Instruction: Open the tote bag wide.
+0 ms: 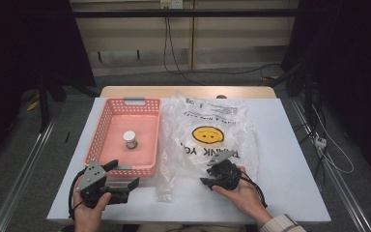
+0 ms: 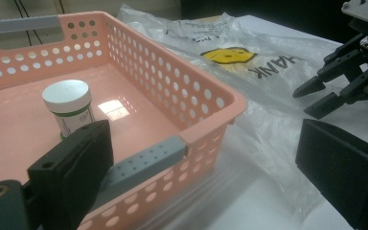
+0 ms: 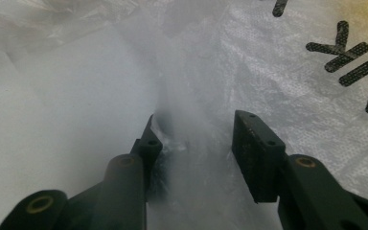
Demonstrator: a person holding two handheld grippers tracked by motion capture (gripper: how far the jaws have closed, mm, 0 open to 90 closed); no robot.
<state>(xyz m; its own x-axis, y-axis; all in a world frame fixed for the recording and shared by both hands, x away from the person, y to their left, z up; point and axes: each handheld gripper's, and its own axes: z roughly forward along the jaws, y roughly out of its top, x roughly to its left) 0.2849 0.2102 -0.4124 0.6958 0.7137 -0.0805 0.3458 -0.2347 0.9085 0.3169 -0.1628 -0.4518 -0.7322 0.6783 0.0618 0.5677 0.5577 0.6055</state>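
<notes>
- One pink basket (image 1: pixel 107 121) on the table's left half, holding one white-lidded jar (image 1: pixel 130 140) upright near its middle.
- One clear plastic bag (image 1: pixel 232 125) with a yellow smiley lies flat just right of the basket.
- Left gripper (image 1: pixel 121 175), jaws spread wide, straddles the basket's near right corner without clasping it.
- Right gripper (image 1: pixel 208 182) rests on the bag's near edge; jaws part-closed, a fold of bag (image 3: pixel 191 120) between them, grasp uncertain.

The pink basket (image 1: pixel 107 126) walls off the table's left half, and its near rim stands between the left gripper (image 1: pixel 125 175) and the small jar (image 1: pixel 130 140). The crumpled plastic bag (image 1: pixel 207 133) covers the middle. Bare white table (image 1: pixel 290 159) lies open to the right.
</notes>
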